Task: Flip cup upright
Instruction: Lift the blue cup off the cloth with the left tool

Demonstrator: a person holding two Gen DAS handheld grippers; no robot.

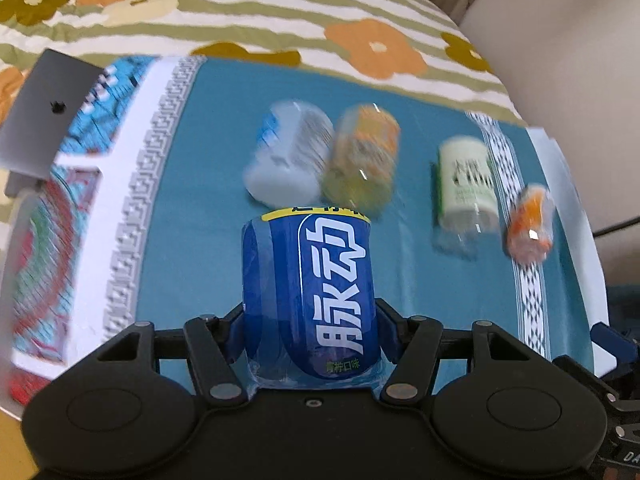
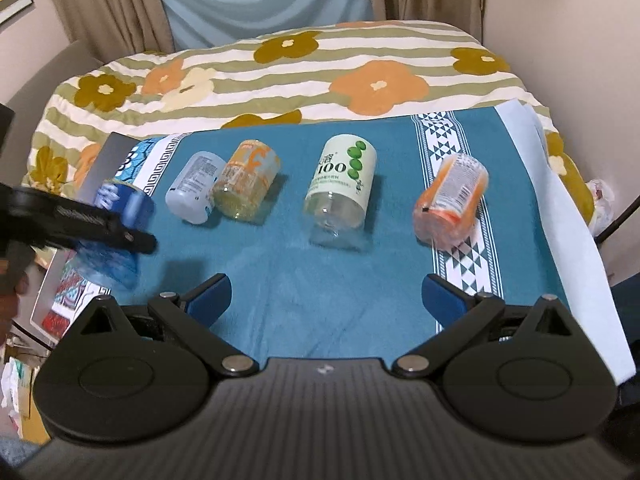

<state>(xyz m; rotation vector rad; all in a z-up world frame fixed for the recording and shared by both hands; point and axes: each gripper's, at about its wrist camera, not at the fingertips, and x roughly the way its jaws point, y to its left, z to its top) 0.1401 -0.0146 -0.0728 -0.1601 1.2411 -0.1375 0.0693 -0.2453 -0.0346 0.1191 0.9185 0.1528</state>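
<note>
My left gripper is shut on a blue-labelled cup cut from a bottle and holds it above the teal cloth, its yellow-rimmed end pointing away. In the right wrist view this cup is at the far left in the left gripper, blurred. Four more cups lie on their sides: pale blue, yellow-orange, green-labelled and orange. My right gripper is open and empty above the cloth's near part.
The teal cloth lies on a flowered, striped bedcover. A grey laptop and a patterned book sit at the left. White paper edges the cloth on the right. Curtains hang behind.
</note>
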